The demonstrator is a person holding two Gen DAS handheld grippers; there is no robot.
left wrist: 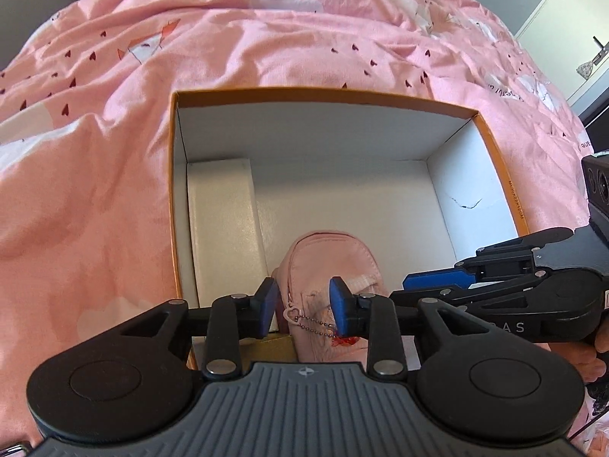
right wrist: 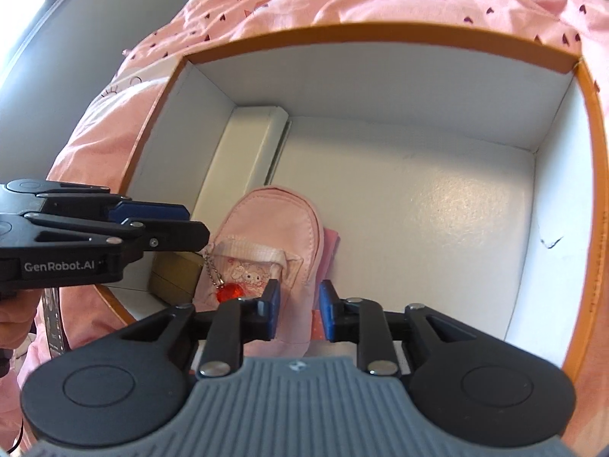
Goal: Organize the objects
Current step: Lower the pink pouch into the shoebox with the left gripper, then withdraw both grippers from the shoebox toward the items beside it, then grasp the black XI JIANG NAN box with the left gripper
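A small pink backpack [left wrist: 327, 262] with a heart zip pull, a ball chain and a red bead charm [right wrist: 228, 292] lies in the near part of an open orange-rimmed box [left wrist: 173, 175] with white walls. My left gripper [left wrist: 303, 304] hangs over the bag's left side with its blue pads apart on either side of it; I cannot tell if they press it. It also shows in the right wrist view [right wrist: 179, 221]. My right gripper [right wrist: 298, 310] straddles the bag's right edge, jaws apart. It also shows in the left wrist view [left wrist: 437, 285].
The box [right wrist: 586, 122] sits on a bed with a pink heart-print duvet [left wrist: 95, 152]. A flat white carton [left wrist: 224, 221] lies along the box's left wall. A tan-gold box [right wrist: 173, 278] sits in the near left corner, beside the bag. A wardrobe [left wrist: 563, 11] stands far right.
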